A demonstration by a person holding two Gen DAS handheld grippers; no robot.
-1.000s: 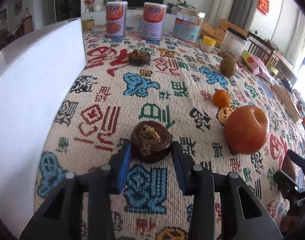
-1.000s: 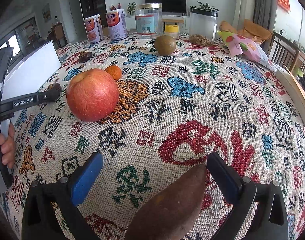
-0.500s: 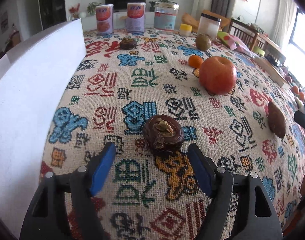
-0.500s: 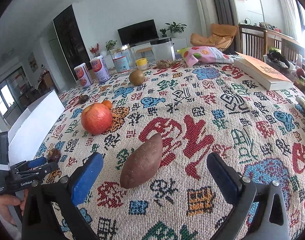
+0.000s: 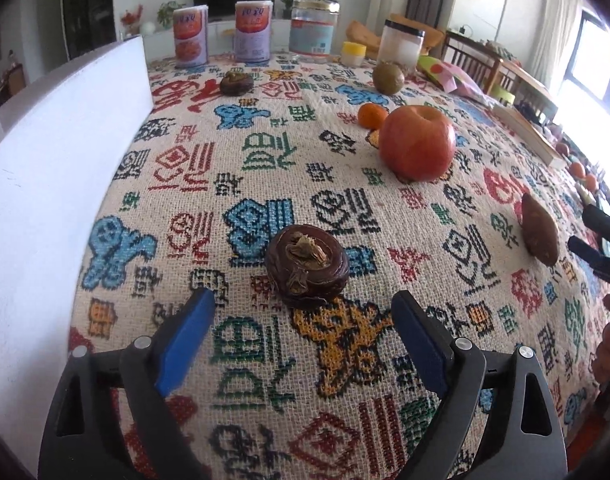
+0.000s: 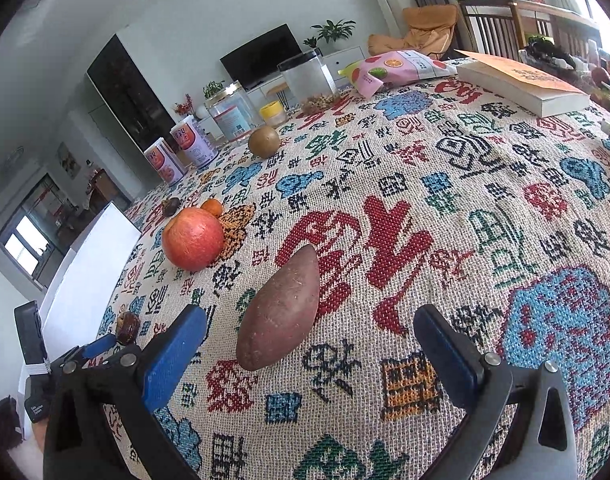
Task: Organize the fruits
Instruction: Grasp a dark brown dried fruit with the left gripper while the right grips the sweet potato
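Left claw (image 5: 303,322) newly wide, off dark brown fruit (image 5: 307,266)

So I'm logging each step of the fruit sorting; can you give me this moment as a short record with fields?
surface: patterned tablecloth
left gripper: fingers open, just been opening, nothing held
nearest to left gripper: dark brown fruit, resting on the cloth just ahead of the fingers
right gripper: fingers open, nothing held
nearest to right gripper: sweet potato, lying on the cloth, untouched
other fruit: apple, small orange, kiwi, second dark fruit
left edge: white box
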